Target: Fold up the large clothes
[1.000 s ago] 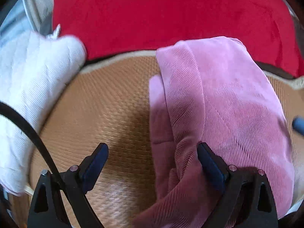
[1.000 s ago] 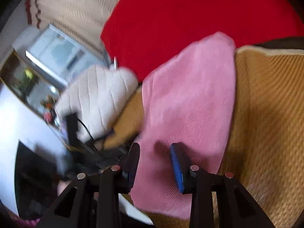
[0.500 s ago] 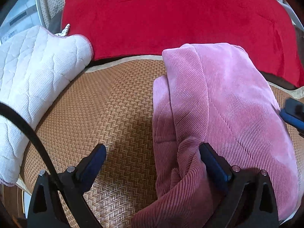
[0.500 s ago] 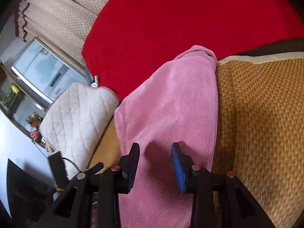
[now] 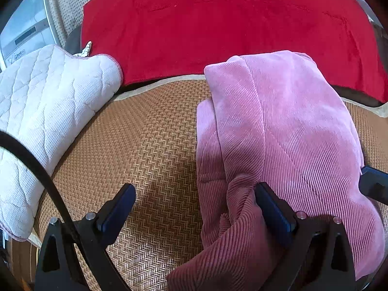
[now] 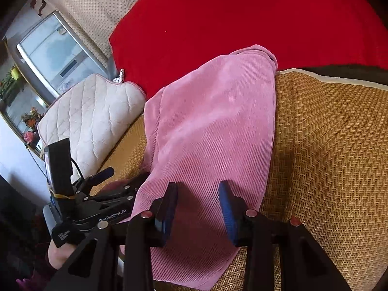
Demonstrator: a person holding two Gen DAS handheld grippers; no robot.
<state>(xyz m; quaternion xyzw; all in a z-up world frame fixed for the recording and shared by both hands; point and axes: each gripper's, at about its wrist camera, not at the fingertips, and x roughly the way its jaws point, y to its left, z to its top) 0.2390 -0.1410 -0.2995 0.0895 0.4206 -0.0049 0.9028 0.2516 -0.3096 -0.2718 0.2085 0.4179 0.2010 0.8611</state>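
Observation:
A pink corduroy garment lies folded into a long bundle on a woven tan mat; it also shows in the right wrist view. My left gripper is wide open at the garment's near left edge, with its right finger resting on the fabric and its left finger over the mat. My right gripper is open and empty, with both fingers just above the near end of the garment. The left gripper's body shows at the garment's left side.
A white quilted cushion lies at the left on the mat. A red blanket covers the backrest behind the garment. A black cable crosses the near left. Bare mat lies to the garment's right.
Both cameras have drawn back and steadied over the garment. The right gripper has swung to the right, toward the bundle's near end. The garment itself has not moved.

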